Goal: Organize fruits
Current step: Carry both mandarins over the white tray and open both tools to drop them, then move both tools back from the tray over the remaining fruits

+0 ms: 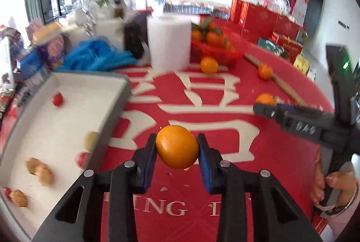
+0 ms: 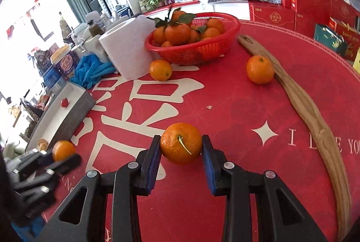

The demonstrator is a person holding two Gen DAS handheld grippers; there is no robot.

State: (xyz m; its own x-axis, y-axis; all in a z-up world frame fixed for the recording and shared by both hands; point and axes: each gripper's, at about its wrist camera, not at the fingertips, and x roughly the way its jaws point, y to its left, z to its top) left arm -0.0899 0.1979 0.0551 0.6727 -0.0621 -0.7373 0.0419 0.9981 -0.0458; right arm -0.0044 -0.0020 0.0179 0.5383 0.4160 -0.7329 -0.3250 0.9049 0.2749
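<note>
Your left gripper (image 1: 177, 147) clamped one orange (image 1: 177, 147); your right gripper (image 2: 181, 144) clamped a stemmed orange (image 2: 181, 143), red basket (image 2: 232, 24) beyond.

Centre of worktop (image 2: 236, 111): bare red cloth ahead of both tongs, open for passing.
Left edge: white tray (image 1: 117, 93) with raised walls blocks low sideways travel; entry is from above.
Far side: red basket (image 2: 234, 23) piled with oranges, paper roll (image 2: 126, 50) just beside it on its left, blue gloves (image 2: 90, 71) near the roll; together they close off the back.
Loose oranges: one (image 2: 160, 70) in front of the basket, one (image 2: 259, 69) touching the wooden stick (image 2: 315, 120).
Right side: the stick runs long from near the basket towards the near edge, a low barrier.
Between the tongs: right tongs (image 1: 265, 108) reach in from the right, narrowing that side.
</note>
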